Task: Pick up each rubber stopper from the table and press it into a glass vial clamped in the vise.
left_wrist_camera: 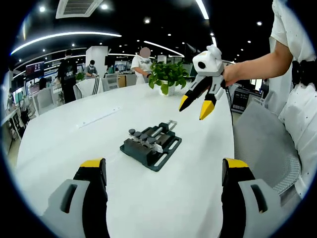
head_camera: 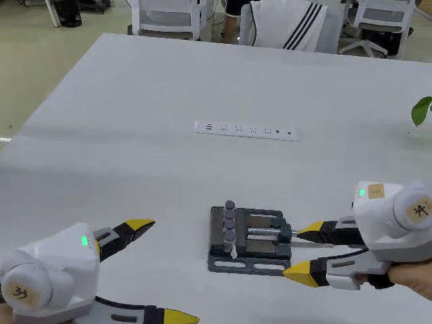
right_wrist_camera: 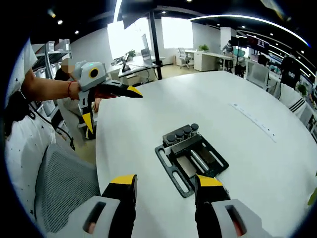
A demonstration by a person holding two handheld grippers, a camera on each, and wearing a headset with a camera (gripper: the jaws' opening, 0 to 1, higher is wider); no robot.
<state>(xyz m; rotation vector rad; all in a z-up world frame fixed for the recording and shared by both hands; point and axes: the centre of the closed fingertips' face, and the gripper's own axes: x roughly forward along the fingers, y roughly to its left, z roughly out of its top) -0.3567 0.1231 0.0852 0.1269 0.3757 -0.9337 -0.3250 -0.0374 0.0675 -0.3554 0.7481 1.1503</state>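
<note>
Four glass vials point(head_camera: 229, 226) in one straight row, upright, clamped along the left side of a dark vise point(head_camera: 260, 260). Each topped with one of the dark grey round stoppers point(right_wrist_camera: 182, 133), seen from above in the right gripper view as four small discs side by side. Glass below the caps clear and pale, hard to make out. At the near end of the row in the head view, a whitish glint, too small to identify. Vise flat on the white table point(head_camera: 135, 148), about mid-width and toward the near edge, with a bare silver screw point(head_camera: 264, 231) running out to the right and slotted feet front and back.

Just right of the vise, the right gripper point(head_camera: 302, 252), yellow tips aimed toward the screw's end, jaws moderately apart and holding nothing. In the left gripper view, raised off the table and apart from the vise. Well to the left of the vise, the left gripper point(head_camera: 158, 270), jaws spread wide with nothing between them, a green light on the white body.

Farther back on the table, a long white power strip point(head_camera: 246, 129) lying crosswise, well apart from the vise. At the right edge, a green leaf point(head_camera: 421, 110). Beyond the table's far end, white chairs point(head_camera: 169, 17) and a seated person point(head_camera: 290, 23) in a white top with dark stripes.
</note>
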